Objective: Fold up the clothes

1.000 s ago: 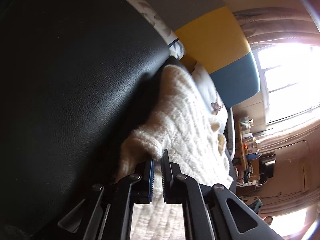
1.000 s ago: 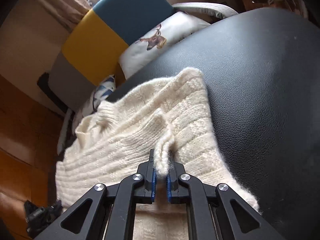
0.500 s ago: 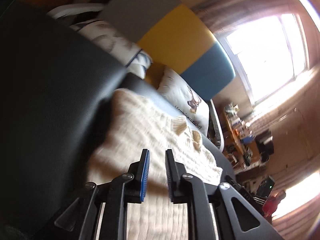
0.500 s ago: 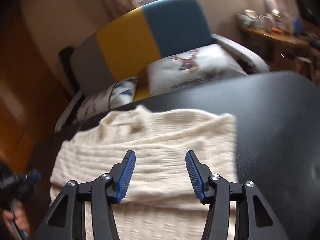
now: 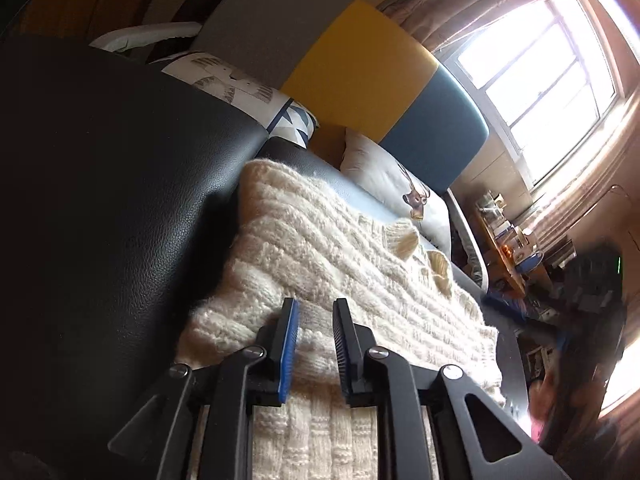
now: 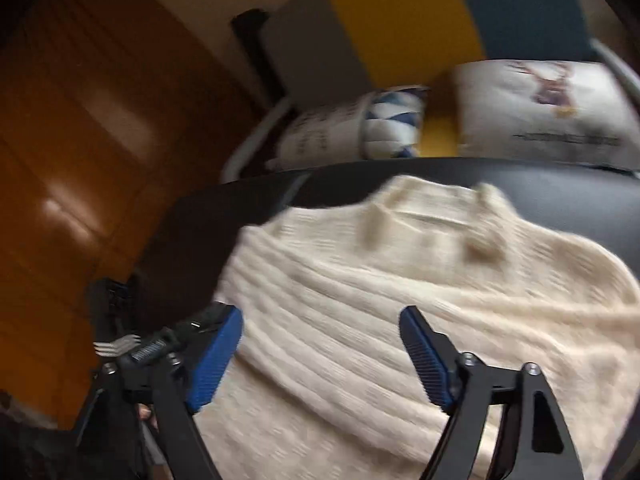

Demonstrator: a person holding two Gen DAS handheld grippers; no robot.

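Knitwear fills the near ground in both wrist views: a cream chunky ribbed-knit sweater lies flat on the black leather-look desk. Our left gripper hangs over its near edge, jaws a little apart with nothing pinched. Our right gripper is opening wide above the knit, with only air between the blue pads.

We judge the sweater soft, bulky and limp, light enough for one gripper but sure to sag and stretch. The fuzzy yarn should grip well, so we would take it at a thick folded edge or hem, both layers together.

The nearest hem is cut off by the frame. Blur in the right view smears the neckline, and we probably cannot tell how the sleeves lie. Beyond, a grey, yellow and blue padded backrest hides part of the room.
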